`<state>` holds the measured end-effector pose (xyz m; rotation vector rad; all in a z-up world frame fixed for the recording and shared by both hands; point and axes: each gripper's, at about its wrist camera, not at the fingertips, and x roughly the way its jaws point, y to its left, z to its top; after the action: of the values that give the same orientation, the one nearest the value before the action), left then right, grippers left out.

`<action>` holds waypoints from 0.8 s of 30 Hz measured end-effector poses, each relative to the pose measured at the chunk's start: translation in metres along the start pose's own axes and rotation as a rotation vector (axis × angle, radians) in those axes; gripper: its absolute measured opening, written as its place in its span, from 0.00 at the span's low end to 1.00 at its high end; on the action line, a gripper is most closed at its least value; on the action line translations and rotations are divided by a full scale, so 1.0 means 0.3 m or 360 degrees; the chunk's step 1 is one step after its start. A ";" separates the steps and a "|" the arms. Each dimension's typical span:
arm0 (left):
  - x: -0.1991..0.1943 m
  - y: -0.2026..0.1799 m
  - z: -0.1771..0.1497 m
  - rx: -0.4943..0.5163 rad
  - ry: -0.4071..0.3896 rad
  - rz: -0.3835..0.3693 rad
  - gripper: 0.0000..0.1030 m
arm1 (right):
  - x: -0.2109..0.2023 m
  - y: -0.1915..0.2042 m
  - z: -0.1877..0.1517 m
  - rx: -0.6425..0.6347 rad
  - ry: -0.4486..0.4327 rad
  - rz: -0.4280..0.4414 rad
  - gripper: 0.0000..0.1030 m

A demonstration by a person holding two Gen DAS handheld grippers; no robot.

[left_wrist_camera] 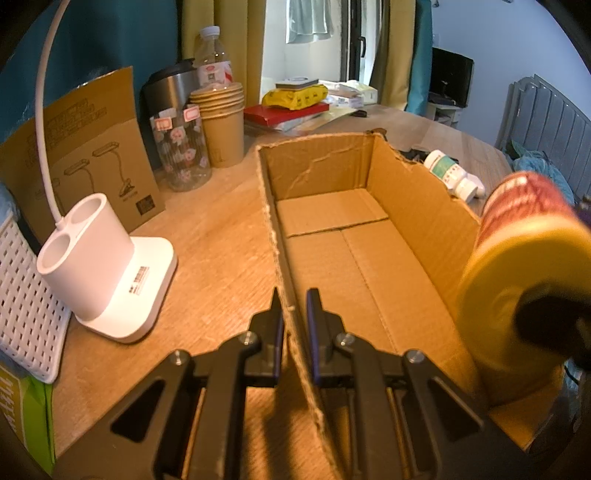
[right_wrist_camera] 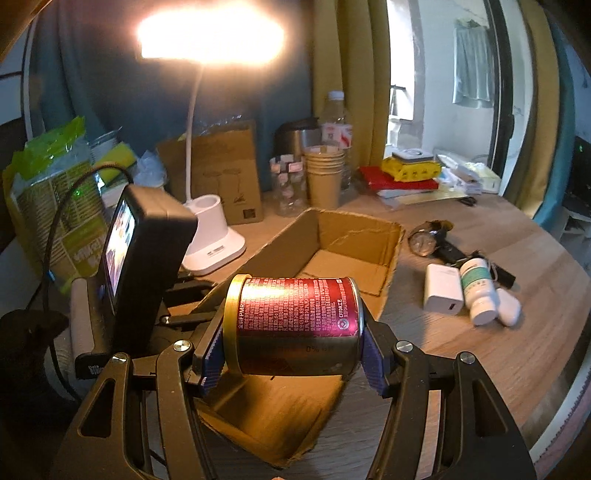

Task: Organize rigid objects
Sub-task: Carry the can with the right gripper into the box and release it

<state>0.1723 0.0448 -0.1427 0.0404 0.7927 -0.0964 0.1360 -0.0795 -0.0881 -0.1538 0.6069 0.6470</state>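
on the cluttered wooden desk (right_wrist_camera: 461, 362), left tool (left_wrist_camera: 294, 295) pinches the box wall (left_wrist_camera: 284, 280), right tool (right_wrist_camera: 291, 343) clamps a can (right_wrist_camera: 295, 321).

You're in a home room. Curtains (right_wrist_camera: 354, 74) frame the doorway, and a desk lamp (right_wrist_camera: 210, 236) lights your cluttered wooden worktop (right_wrist_camera: 517, 332).

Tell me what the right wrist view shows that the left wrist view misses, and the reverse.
Only the right wrist view: the lit lamp head, a wristwatch, a white charger, and the right gripper clamped end to end on the red can.
Only the left wrist view: the left gripper pinched shut on the cardboard box's near wall, and a white basket.
Both: the empty box, paper cups, pill bottle.
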 end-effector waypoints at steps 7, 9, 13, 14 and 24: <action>0.002 0.003 -0.001 -0.0010 0.0006 -0.0003 0.12 | 0.043 0.006 -0.021 -0.0013 0.0070 0.0039 0.62; 0.005 0.007 -0.002 -0.0018 0.0011 -0.0005 0.12 | 0.054 -0.003 -0.026 0.0002 0.0093 0.0060 0.62; 0.003 0.006 -0.003 -0.0018 0.0011 -0.0006 0.12 | 0.073 -0.008 -0.037 -0.0006 0.0125 0.0049 0.63; 0.004 0.006 -0.003 -0.0018 0.0012 -0.0006 0.12 | 0.077 -0.008 -0.040 -0.0007 0.0136 0.0053 0.63; 0.002 0.005 -0.004 -0.0020 0.0011 -0.0006 0.12 | 0.070 -0.006 -0.041 -0.0028 0.0126 0.0058 0.70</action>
<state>0.1720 0.0462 -0.1441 0.0274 0.8005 -0.0947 0.1446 -0.0740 -0.1105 -0.1859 0.6813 0.6841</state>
